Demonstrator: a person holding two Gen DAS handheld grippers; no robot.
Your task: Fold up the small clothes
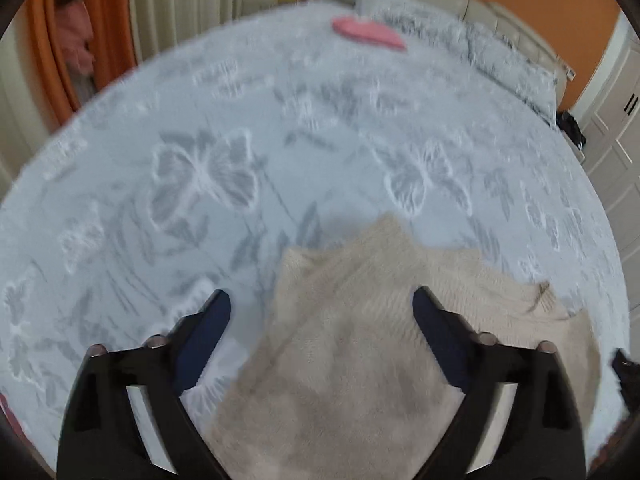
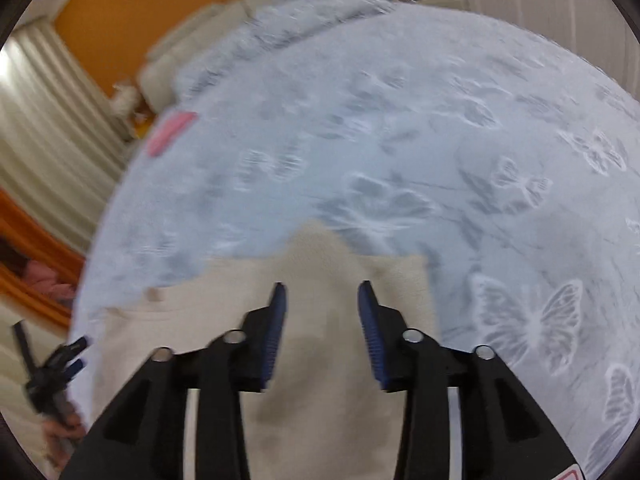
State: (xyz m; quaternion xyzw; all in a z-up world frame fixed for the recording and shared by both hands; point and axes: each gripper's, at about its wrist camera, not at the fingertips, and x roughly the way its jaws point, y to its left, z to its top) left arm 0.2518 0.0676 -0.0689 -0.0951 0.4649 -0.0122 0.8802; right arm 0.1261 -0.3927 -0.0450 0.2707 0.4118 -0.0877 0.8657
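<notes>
On the butterfly-print bed [image 1: 280,120], your left tongs [image 1: 322,306] and right tongs [image 2: 322,294] hang open, empty, above the beige garment [image 1: 344,340]; pink cloth [image 1: 368,32] at 12 o'clock.

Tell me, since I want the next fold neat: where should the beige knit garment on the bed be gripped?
Probably at the beige knit garment's far edge, where a folded flap peaks on the bedspread. It lies flat, so come down from above and pinch that raised edge; the flat middle offers less to pinch.

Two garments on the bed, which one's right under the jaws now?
The beige knit garment, lying directly below both grippers at the near edge of the bedspread. The pink garment lies far off, near the pillow.
</notes>
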